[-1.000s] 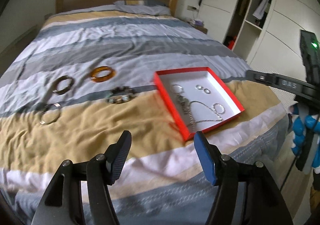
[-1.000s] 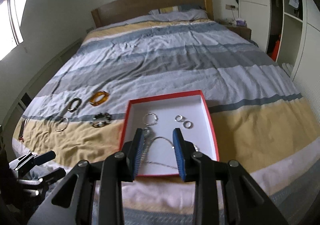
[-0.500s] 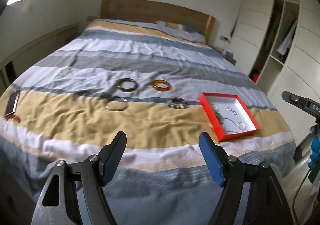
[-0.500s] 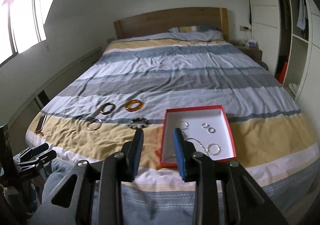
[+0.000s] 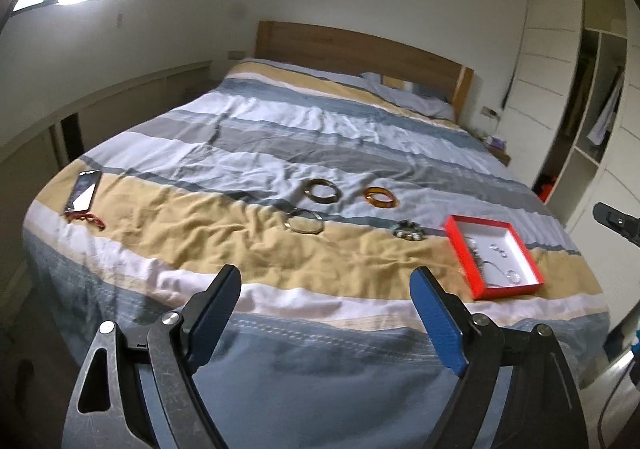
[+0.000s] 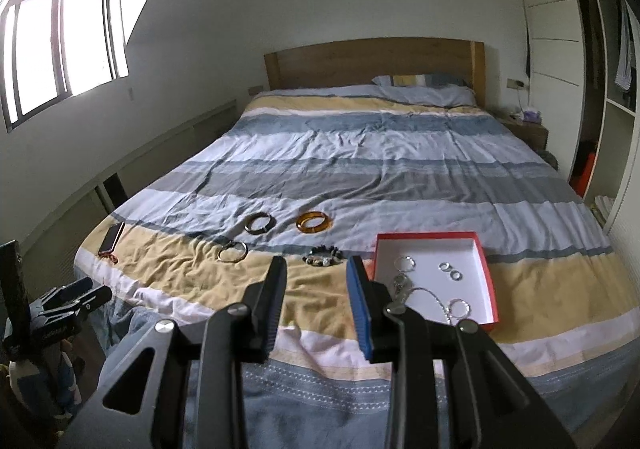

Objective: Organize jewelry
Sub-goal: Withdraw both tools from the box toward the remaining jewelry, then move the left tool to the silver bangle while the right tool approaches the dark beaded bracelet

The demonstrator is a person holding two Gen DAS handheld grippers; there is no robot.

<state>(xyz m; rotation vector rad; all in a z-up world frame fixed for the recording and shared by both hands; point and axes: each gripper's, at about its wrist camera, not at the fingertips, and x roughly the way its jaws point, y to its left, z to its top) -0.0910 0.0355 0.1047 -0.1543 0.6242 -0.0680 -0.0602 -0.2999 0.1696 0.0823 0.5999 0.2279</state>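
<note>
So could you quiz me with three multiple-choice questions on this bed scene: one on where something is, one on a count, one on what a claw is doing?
1. Where is the phone?
A. in the red box
B. at the bed's left edge
C. on the pillow

2. How many bracelets lie on the duvet outside the red box?
A. two
B. four
C. six

3. The left claw is:
A. open and empty
B. shut on a ring
C. holding the box

Answers: 1 B, it lies left of the bracelets; 2 B, four loops sit outside the box; 3 A, its jaws stand wide apart with nothing between.
</note>
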